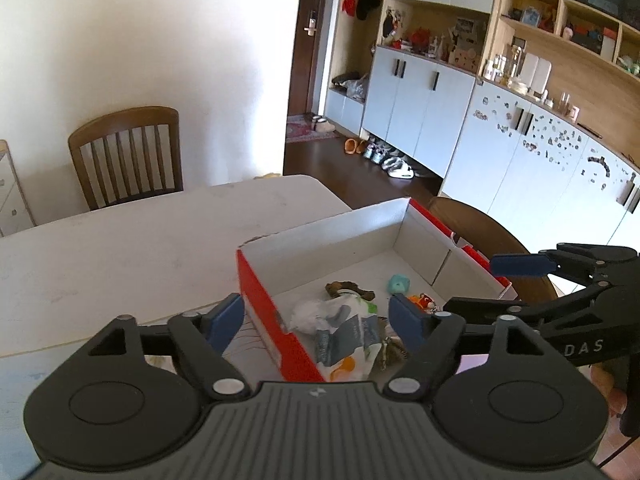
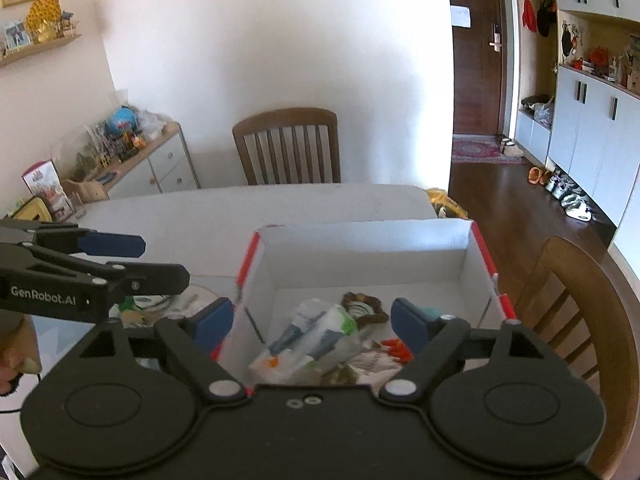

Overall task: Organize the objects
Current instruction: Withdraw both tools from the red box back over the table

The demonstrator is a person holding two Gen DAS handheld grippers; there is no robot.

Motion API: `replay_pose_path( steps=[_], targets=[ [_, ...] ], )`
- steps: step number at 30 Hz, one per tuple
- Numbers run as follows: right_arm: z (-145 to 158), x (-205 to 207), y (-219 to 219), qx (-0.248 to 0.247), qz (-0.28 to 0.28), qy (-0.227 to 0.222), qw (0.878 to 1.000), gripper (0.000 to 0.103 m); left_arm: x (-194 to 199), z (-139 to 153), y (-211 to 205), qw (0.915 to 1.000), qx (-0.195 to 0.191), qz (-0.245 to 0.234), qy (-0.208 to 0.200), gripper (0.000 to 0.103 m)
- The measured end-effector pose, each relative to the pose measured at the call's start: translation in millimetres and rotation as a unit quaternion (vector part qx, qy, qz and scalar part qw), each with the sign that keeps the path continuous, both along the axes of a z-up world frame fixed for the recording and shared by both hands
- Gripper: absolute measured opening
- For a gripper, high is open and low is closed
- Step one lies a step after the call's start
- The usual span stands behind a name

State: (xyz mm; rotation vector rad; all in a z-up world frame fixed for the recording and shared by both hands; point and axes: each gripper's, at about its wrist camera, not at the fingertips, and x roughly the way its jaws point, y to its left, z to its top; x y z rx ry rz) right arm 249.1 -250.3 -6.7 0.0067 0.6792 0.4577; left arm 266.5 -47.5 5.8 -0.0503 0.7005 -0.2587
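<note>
Grippers first: we see our left gripper [image 1: 316, 316] spread wide at the bottom of its frame, straddling the box's red wall, and our right gripper [image 2: 312, 320] equally wide, both empty. Beyond them the box [image 2: 360, 236] on the table [image 1: 140, 240] holds a crumpled packet [image 2: 316, 336], what may be a teal toy [image 1: 399, 283], and orange bits [image 2: 396, 350]. Farther back stands a chair [image 2: 288, 144].

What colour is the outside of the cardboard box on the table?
Red outside, white inside; the box shows it best in the left wrist view.
</note>
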Motion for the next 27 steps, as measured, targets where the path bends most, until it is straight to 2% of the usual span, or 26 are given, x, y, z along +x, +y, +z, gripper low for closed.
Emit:
replay_pose_path(
  steps=[8,11,14,22,27],
  targets=[
    [4,-18,27,0.011,-0.005,-0.016,1.0,0.098,-17,2,31,0.9999,-0.014,0.005,-0.006,0.088],
    [4,-22,35,0.012,-0.009,-0.021,1.0,0.099,-23,0,44,0.9998,-0.017,0.006,-0.01,0.09],
    [3,-26,45,0.016,-0.014,-0.021,1.0,0.099,-29,-2,58,0.9997,-0.022,0.011,-0.01,0.103],
    [-1,-33,74,0.019,-0.017,-0.019,1.0,0.099,-43,-14,95,0.9993,-0.023,0.024,-0.017,0.103],
    [-6,-37,92,0.02,-0.015,-0.014,1.0,0.099,-52,-25,117,0.9992,-0.034,0.01,-0.015,0.103]
  ],
)
